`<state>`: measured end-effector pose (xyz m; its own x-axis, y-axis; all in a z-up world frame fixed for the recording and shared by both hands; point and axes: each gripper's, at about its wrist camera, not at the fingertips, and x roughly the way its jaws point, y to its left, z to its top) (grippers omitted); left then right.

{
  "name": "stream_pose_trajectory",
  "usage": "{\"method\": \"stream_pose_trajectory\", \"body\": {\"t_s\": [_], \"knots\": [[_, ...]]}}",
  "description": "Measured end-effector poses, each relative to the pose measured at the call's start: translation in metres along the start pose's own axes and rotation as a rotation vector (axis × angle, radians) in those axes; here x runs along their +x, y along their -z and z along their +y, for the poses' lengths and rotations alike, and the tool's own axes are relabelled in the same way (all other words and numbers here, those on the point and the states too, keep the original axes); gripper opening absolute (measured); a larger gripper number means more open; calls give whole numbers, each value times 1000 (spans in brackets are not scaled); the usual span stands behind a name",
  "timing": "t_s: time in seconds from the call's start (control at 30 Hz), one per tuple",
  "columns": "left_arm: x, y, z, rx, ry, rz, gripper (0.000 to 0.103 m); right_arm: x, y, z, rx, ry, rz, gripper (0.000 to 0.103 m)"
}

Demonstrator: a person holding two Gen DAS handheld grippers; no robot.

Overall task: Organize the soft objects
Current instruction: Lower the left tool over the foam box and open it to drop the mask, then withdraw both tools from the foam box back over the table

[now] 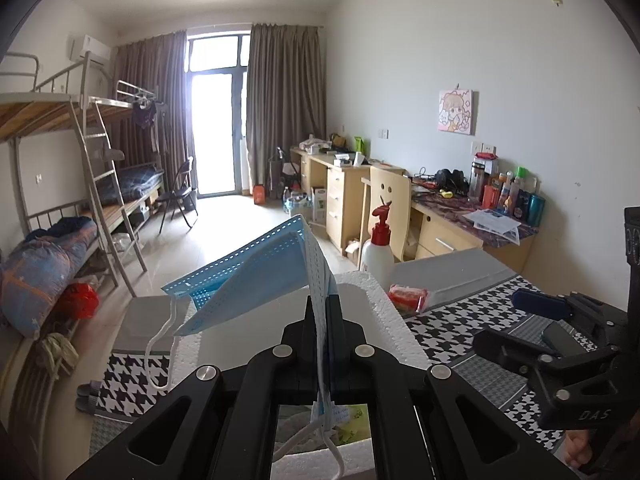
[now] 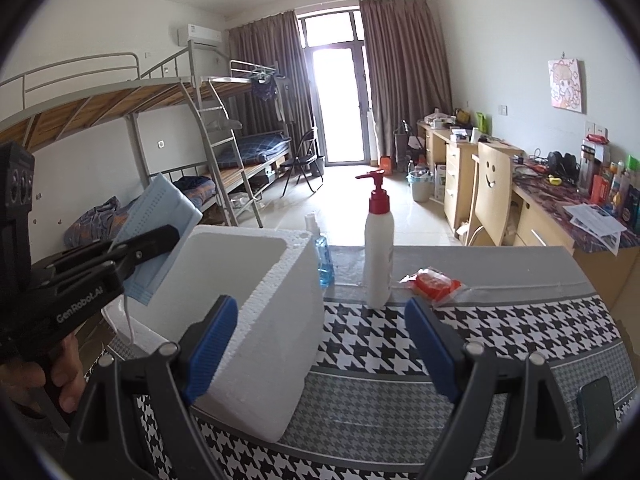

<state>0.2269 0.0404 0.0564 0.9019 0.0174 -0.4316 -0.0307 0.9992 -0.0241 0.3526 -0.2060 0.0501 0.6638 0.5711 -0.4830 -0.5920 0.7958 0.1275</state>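
We cannot see inside the white foam box [image 2: 256, 300]; its wall hides the contents. Our left gripper [image 1: 320, 320] is clamped on blue face masks [image 1: 256, 276], held above the box's open top. Our right gripper [image 2: 320, 344] stands wide apart beside the box, over the houndstooth tablecloth [image 2: 500, 328].

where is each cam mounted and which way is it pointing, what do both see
Left wrist: sits on the left gripper, looking along its fingers shut on blue face masks above the white foam box; the right gripper shows at right.
Right wrist: sits on the right gripper, jaws open over the houndstooth table; the left gripper and the person's hand show at left.
Shared: masks, foam box, pump bottle, red packet, bunk beds, desks.
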Motion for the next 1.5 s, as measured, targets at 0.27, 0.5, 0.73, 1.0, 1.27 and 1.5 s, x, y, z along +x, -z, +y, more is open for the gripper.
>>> {"method": "stream_pose_trajectory", "body": {"t_s": [0.27,0.5,0.73,1.0,1.27,1.5], "knots": [[13,2,-2,-1,8,38,3,-2,1,-5,14,9,1,88],[21,6,-1,-6,-13,72,60,-5,2,-9,23,16,-2,88],[7,6,-4,5,-43,24,92,-7,2,-13,34,16,-5,88],[-19,2,-4,-9,-58,-48,102,-16,2,-11,27,7,-24,88],[-42,7,-7,-11,-62,-86,102,-31,6,1,12,-1,-43,88],[-66,14,-11,-11,-63,-122,102,-47,8,11,-1,-5,-64,88]]}}
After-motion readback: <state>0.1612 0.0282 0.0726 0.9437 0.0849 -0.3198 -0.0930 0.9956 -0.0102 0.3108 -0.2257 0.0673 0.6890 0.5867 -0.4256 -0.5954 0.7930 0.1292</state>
